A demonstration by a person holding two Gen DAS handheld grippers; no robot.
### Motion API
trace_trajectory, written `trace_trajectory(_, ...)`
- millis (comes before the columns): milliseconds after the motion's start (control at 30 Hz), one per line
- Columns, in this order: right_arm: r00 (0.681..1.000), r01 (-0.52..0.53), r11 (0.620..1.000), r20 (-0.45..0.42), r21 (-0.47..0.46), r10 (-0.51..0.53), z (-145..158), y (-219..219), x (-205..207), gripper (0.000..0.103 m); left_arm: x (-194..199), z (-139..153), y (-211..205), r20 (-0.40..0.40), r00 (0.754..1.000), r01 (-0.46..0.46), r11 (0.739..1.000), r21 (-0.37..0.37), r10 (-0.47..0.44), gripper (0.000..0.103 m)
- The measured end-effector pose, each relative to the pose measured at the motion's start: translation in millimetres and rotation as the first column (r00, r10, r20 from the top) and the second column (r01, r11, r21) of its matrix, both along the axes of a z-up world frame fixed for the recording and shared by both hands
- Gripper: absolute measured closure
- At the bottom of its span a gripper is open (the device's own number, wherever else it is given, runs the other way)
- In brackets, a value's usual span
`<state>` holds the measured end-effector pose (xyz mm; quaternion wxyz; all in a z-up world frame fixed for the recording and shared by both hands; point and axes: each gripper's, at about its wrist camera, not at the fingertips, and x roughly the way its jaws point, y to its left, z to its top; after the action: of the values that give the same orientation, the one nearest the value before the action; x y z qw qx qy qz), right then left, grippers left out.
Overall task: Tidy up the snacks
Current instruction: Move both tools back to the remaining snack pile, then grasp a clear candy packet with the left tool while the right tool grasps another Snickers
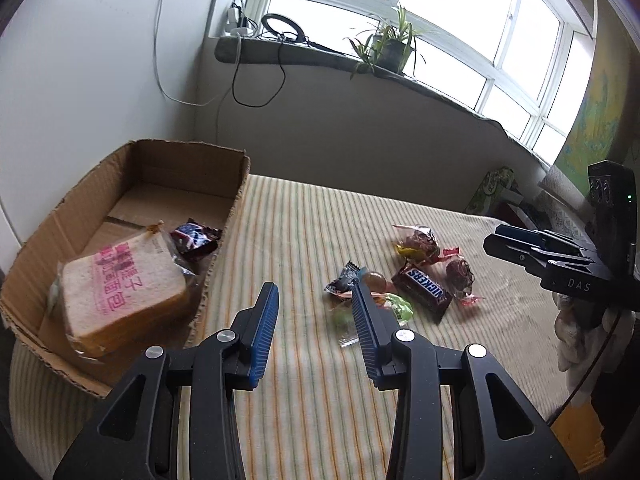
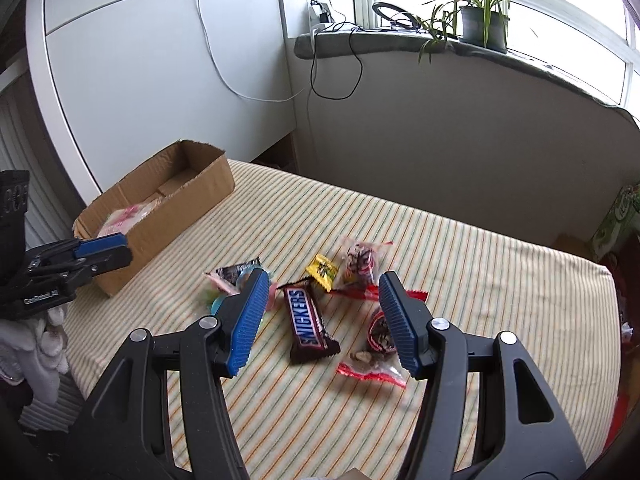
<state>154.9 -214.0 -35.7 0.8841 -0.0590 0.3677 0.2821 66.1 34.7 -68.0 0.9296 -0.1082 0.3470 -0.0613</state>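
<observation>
A cardboard box [image 1: 48,240] stands at the left of the striped cloth [image 1: 304,224]. It holds a wrapped loaf of sliced bread [image 1: 120,292] and a dark red-and-blue wrapper [image 1: 194,238]. Loose snacks lie mid-cloth: a Snickers bar [image 1: 424,290], a round candy [image 1: 374,280], green sweets [image 1: 396,304] and clear packets with red edges [image 1: 416,242]. My left gripper [image 1: 315,292] hovers open and empty between box and pile. My right gripper [image 2: 323,280] is open above the Snickers bar [image 2: 308,320], touching nothing. A yellow packet [image 2: 322,272] and clear packets [image 2: 360,260] lie just beyond.
The box [image 2: 180,216] sits near the cloth's far-left corner, by a white wall. A windowsill with a potted plant [image 2: 484,24] and cables runs behind. A green carton [image 2: 616,216] stands at the right edge. A white-gloved hand [image 2: 44,340] holds the left gripper [image 2: 100,252].
</observation>
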Motion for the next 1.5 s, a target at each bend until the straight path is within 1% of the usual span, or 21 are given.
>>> trace_trajectory(100,1.000,-0.026,1.000,-0.012,-0.010,0.026,-11,2,-4,0.043,7,-11,-12,-0.030,0.999,0.020,1.000,0.008,-0.020,0.066)
trace_trajectory(333,0.995,-0.098,0.994,-0.016,-0.057,0.098,-37,18,-13,0.044,18,-33,-31,-0.078,0.996,0.045,0.997,0.070,-0.040,0.067)
trace_trajectory(367,0.994,-0.106,0.993,-0.018,-0.061,0.105,-40,21,-13,0.048,20,-35,-32,-0.084,0.996,0.048,0.996,0.072,-0.042,0.067)
trace_trajectory(400,0.993,-0.114,0.992,-0.022,-0.063,0.113,-42,22,-12,0.052,21,-37,-34,-0.089,0.995,0.051,0.996,0.072,-0.044,0.069)
trace_trajectory(467,0.992,-0.128,0.990,-0.033,-0.059,0.126,-47,26,-11,0.053,23,-40,-37,-0.100,0.994,0.057,0.995,0.077,-0.049,0.073)
trace_trajectory(700,0.990,-0.137,0.987,-0.049,-0.087,0.133,-60,35,-5,0.057,31,-48,-48,-0.124,0.990,0.074,0.991,0.114,-0.060,0.074)
trace_trajectory(867,0.991,-0.124,0.985,-0.058,-0.123,0.117,-69,39,6,0.057,37,-52,-51,-0.147,0.987,0.078,0.988,0.132,-0.058,0.074)
trace_trajectory(967,0.991,-0.121,0.983,-0.073,-0.138,0.111,-75,40,12,0.057,40,-55,-53,-0.164,0.985,0.084,0.987,0.140,-0.061,0.074)
trace_trajectory(1133,0.991,-0.123,0.978,-0.082,-0.167,0.110,-84,47,18,0.057,46,-55,-52,-0.169,0.983,0.089,0.987,0.133,-0.066,0.074)
trace_trajectory(1167,0.991,-0.123,0.978,-0.081,-0.171,0.110,-85,49,20,0.057,46,-54,-53,-0.168,0.983,0.091,0.987,0.135,-0.068,0.076)
trace_trajectory(1200,0.991,-0.123,0.977,-0.082,-0.174,0.110,-87,50,21,0.060,46,-55,-53,-0.166,0.984,0.092,0.986,0.140,-0.068,0.082)
trace_trajectory(1233,0.990,-0.123,0.976,-0.084,-0.177,0.110,-88,50,21,0.063,46,-55,-53,-0.165,0.984,0.095,0.986,0.140,-0.072,0.084)
trace_trajectory(1333,0.990,-0.126,0.976,-0.087,-0.179,0.112,-90,51,22,0.065,45,-55,-52,-0.162,0.983,0.106,0.986,0.125,-0.085,0.084)
trace_trajectory(1400,0.989,-0.132,0.975,-0.091,-0.177,0.118,-90,52,22,0.072,44,-54,-52,-0.163,0.982,0.112,0.986,0.124,-0.091,0.085)
trace_trajectory(1500,0.989,-0.132,0.975,-0.089,-0.178,0.118,-90,53,21,0.073,43,-54,-54,-0.162,0.981,0.126,0.984,0.125,-0.105,0.085)
